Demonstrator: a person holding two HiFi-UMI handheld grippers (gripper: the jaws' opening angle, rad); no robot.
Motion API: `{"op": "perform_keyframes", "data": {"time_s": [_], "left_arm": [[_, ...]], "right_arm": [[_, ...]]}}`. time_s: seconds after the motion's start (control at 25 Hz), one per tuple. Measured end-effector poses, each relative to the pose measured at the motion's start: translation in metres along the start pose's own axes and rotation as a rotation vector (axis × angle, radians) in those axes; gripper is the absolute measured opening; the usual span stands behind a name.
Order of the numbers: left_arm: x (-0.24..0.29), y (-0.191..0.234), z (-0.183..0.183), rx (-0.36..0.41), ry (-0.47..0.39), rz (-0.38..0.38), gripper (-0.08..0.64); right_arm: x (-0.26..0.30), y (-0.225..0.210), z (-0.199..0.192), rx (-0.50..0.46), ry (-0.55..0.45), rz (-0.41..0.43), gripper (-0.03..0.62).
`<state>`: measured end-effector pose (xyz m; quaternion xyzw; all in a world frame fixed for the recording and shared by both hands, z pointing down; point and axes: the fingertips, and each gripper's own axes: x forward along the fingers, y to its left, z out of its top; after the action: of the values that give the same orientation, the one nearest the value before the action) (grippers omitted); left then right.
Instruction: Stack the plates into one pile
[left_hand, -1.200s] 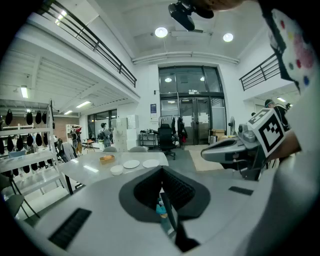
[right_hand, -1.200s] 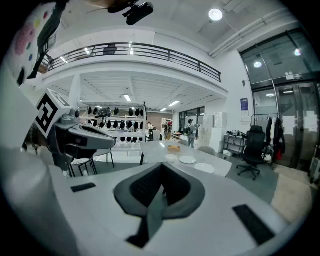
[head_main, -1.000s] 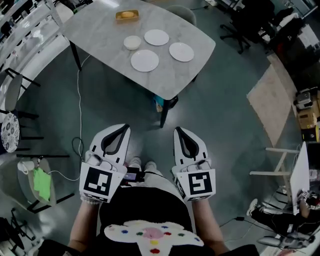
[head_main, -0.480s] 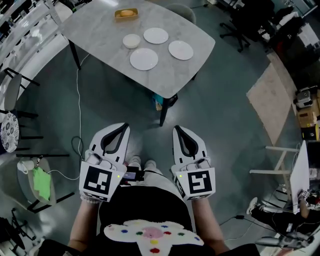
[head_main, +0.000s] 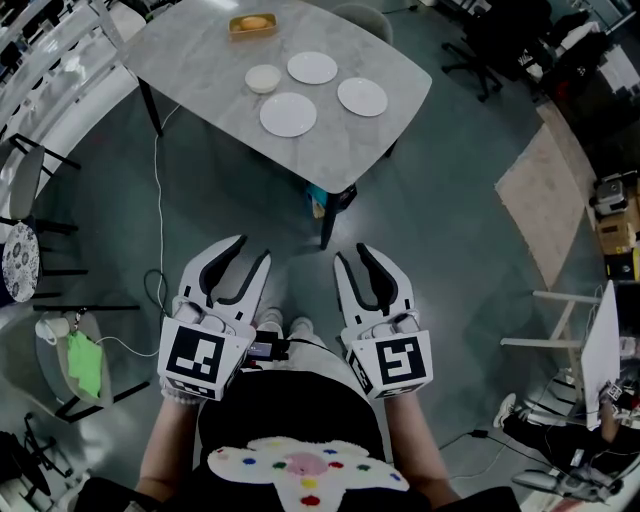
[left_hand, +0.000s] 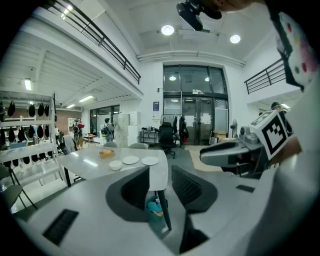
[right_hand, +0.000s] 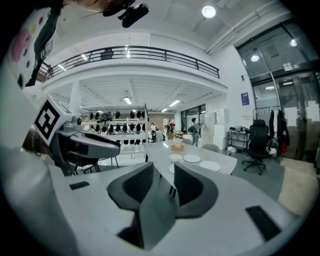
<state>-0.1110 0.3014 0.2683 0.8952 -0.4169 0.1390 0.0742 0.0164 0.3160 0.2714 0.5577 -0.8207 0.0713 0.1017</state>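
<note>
Head view: at the left margin a chair with a patterned seat (head_main: 18, 262) stands on the grey floor, well apart from the table (head_main: 200, 60).

The left gripper (head_main: 250, 250) is held low in front of the person's body and points toward the table. Its jaws have just been opening and now stand apart with nothing between them. The left gripper view agrees: both pads are clear, and only the floor and a table leg show through the gap.

Items on the table, left to right:
- A small yellow tray (head_main: 252, 24) sits close to the far edge.
- A small white bowl (head_main: 264, 78) sits nearer the person than the tray.
- The near plate (head_main: 288, 114) lies just beside the bowl and is the plate closest to the near edge.
- The far plate (head_main: 312, 67) lies behind it, toward the far edge.
- The right plate (head_main: 362, 96) lies toward the right-hand corner.

All three plates are white and lie flat. Each is apart from the others, and none is stacked. Both grippers are well apart from the table and touch none of them.

The right gripper (head_main: 352, 254) is held level with the left one and also points at the table. Its jaws have likewise just been opening and stand apart, gripping nothing. The right gripper view shows bare pads, with the table top and plates beyond the gap.

To the right, a wooden board (head_main: 545, 205) lies on the floor, well apart from the table.
</note>
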Motion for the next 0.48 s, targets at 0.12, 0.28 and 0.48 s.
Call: {"op": "perform_keyframes", "data": {"time_s": [0.12, 0.28, 0.48], "left_arm": [[0.001, -0.001, 0.001, -0.001, 0.002, 0.007, 0.147], [0.003, -0.005, 0.001, 0.012, 0.004, 0.015, 0.147], [0.002, -0.01, 0.006, 0.003, -0.019, 0.038, 0.144]], "right_arm": [[0.0, 0.0, -0.001, 0.008, 0.002, 0.017, 0.133], [-0.002, -0.004, -0.002, 0.017, -0.003, 0.021, 0.133], [-0.006, -0.009, -0.005, 0.022, -0.001, 0.038, 0.132]]}}
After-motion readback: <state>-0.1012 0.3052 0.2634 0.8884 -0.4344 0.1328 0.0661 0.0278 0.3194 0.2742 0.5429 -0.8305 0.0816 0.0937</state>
